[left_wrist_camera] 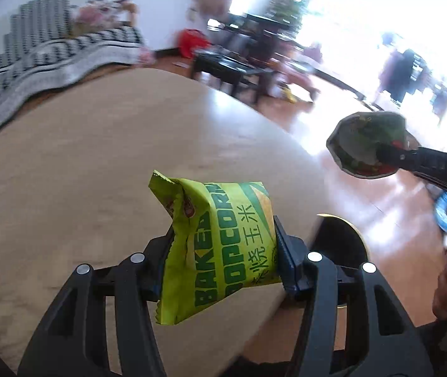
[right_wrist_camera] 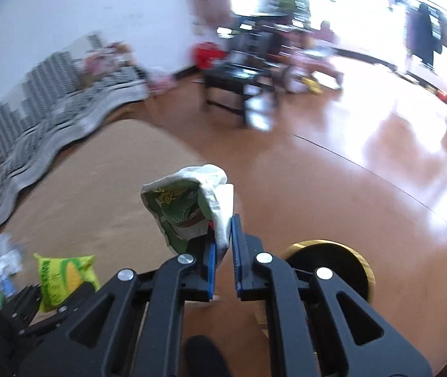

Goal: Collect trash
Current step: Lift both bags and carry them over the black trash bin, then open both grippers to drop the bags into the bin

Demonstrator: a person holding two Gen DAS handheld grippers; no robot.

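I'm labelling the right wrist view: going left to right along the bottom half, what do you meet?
Clear plastic trash at the far left → yellow-green popcorn bag in the left gripper → crumpled green-and-white wrapper pinched in the right gripper → round black bin with a gold rim.

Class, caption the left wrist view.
Left gripper clamps a green popcorn bag above the round table.

Popcorn bag (left_wrist_camera: 220,248) lime w/ dk green text; crumpled wrapper (right_wrist_camera: 192,207) white/green; blanket (left_wrist_camera: 50,59) b&w check.
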